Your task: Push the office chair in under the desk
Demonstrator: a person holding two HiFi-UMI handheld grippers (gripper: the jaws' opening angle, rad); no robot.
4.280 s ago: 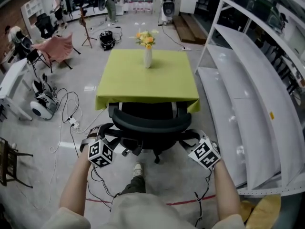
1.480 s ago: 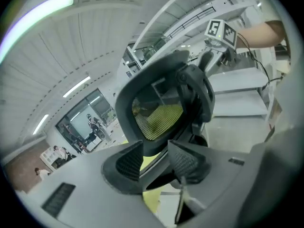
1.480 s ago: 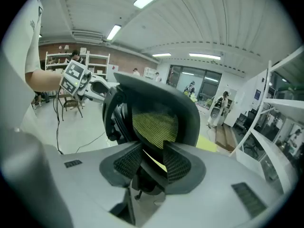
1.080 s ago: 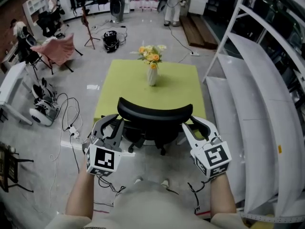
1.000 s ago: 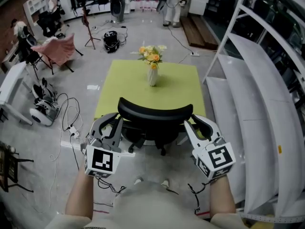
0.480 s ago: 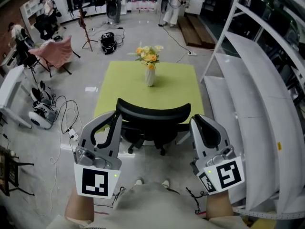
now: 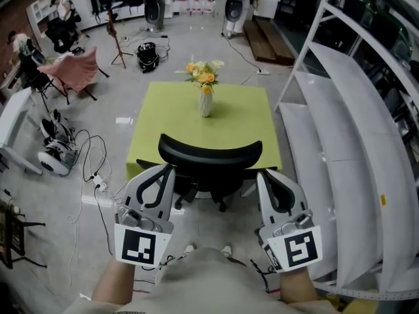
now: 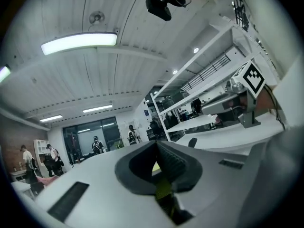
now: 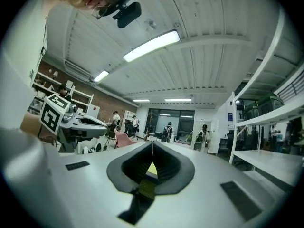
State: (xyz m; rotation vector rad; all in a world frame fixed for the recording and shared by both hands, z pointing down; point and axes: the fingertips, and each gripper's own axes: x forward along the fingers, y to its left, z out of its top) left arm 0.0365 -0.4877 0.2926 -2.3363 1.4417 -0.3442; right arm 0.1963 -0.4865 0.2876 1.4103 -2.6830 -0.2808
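Head view, with both gripper views. The chair (image 7: 211,154) stands at the near edge of the desk (image 7: 163,120), its seat mostly hidden beneath the green cloth and its curved backrest just proud of that edge. The left gripper (image 7: 168,169) and right gripper (image 7: 260,174) are held up on either side of the backrest, near it but apparently not touching it. Each has its jaws pressed together with nothing between them, and each gripper view looks out over the room rather than at the chair.

The task appears all but complete. If a final push is wanted, the closed jaws should meet the two ends of the backrest at equal height and press evenly, so that the chair rolls straight. The push should be gentle, because a bump could rock the desk and upset the vase (image 7: 205,102).
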